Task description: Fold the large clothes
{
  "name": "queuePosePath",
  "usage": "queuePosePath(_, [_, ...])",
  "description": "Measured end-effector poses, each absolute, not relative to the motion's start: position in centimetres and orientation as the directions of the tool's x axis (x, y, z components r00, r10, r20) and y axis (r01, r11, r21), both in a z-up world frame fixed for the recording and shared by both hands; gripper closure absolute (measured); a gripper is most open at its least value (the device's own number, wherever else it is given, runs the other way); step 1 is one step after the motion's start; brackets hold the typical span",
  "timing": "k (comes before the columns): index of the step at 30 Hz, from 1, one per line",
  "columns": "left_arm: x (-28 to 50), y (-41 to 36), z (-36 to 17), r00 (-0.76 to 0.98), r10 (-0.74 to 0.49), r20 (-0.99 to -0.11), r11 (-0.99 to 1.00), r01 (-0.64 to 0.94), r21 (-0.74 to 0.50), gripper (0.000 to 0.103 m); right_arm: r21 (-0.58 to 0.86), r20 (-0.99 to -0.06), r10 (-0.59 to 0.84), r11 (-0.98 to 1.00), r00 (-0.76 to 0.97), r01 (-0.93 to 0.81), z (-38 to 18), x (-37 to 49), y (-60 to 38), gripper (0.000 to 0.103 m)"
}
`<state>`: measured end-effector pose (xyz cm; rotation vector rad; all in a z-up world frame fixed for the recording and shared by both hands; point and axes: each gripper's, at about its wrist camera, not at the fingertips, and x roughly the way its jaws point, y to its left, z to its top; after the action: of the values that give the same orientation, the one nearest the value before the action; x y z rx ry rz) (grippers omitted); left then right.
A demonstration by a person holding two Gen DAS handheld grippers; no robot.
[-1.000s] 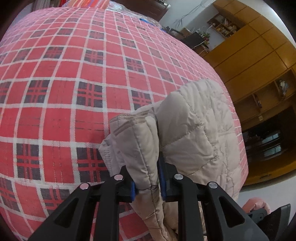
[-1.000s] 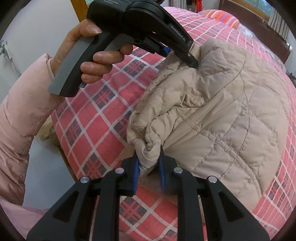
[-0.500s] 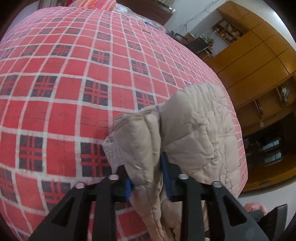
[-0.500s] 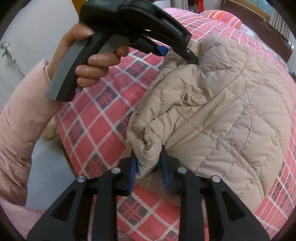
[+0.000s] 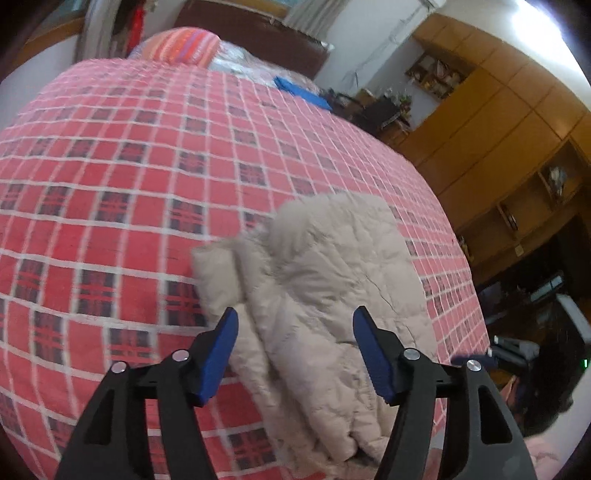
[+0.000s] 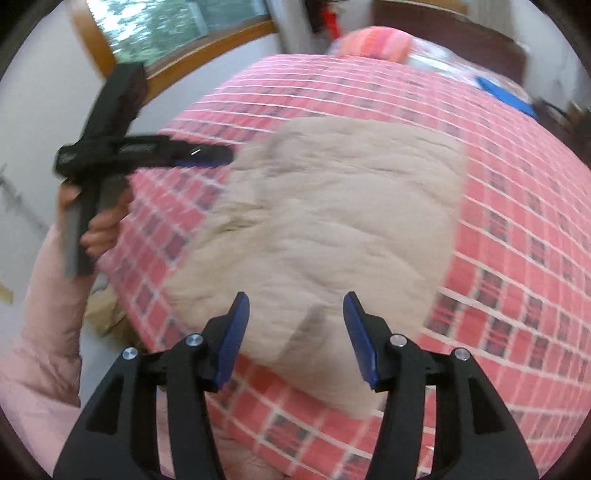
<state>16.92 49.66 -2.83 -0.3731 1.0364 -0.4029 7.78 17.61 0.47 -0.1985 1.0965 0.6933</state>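
Note:
A beige quilted jacket (image 5: pixel 332 280) lies folded in a bundle on the red plaid bedspread (image 5: pixel 110 177), near the bed's front edge. My left gripper (image 5: pixel 293 350) hovers above it, open, its blue pads wide apart with nothing between them. In the right wrist view the same jacket (image 6: pixel 332 221) is blurred by motion. My right gripper (image 6: pixel 295 332) is also open over the jacket's near edge. The left gripper (image 6: pixel 201 157) shows at the left of that view, held by a hand (image 6: pixel 101 229) in a pink sleeve.
A striped pillow (image 5: pixel 184 46) and a blue item (image 5: pixel 301 92) lie at the head of the bed. Wooden cabinets (image 5: pixel 517 155) stand to the right. A window (image 6: pixel 177 26) and white wall are on the left. The bed's edge is close below both grippers.
Both grippers were shut on the jacket's edges; both have opened and let go, then lifted back. The jacket now rests flat on the bedspread.

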Motion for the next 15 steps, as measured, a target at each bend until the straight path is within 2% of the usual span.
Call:
queuePosePath(2, [18.2,48.8,-4.2,0.408,-0.449,-0.795,0.887,0.095,-0.452,0.038,0.18,-0.872,0.402,0.793,0.279,-0.581,0.1,8.4,16.9,0.05])
queuePosePath(5, [19.1,48.3,-5.5,0.377,-0.487,-0.788,0.863,0.067,-0.502,0.044,0.192,-0.876,0.4,0.803,0.271,-0.564,-0.6,8.6,16.3,0.05])
queuePosePath(6, [19.2,48.0,-5.6,0.379,-0.483,-0.789,0.864,0.061,-0.5,0.056,0.193,-0.876,0.399,0.806,0.272,-0.56,-0.6,8.3,16.2,0.05])
queuePosePath(8, [19.0,47.5,-5.3,0.392,-0.467,-0.793,0.875,0.074,-0.478,0.087,0.192,-0.875,0.397,0.809,0.276,-0.555,-0.6,8.6,16.1,0.05])
queuePosePath(10, [18.3,47.8,-4.5,0.414,-0.499,-0.761,0.853,0.082,-0.515,0.094,0.186,-0.874,0.394,0.811,0.283,-0.555,-0.9,8.8,15.9,0.05])
queuePosePath(15, [14.6,51.0,-2.4,0.5,-0.585,-0.638,0.777,0.121,-0.618,0.097,0.191,-0.875,0.4,0.803,0.273,-0.564,-1.5,8.9,15.9,0.05])
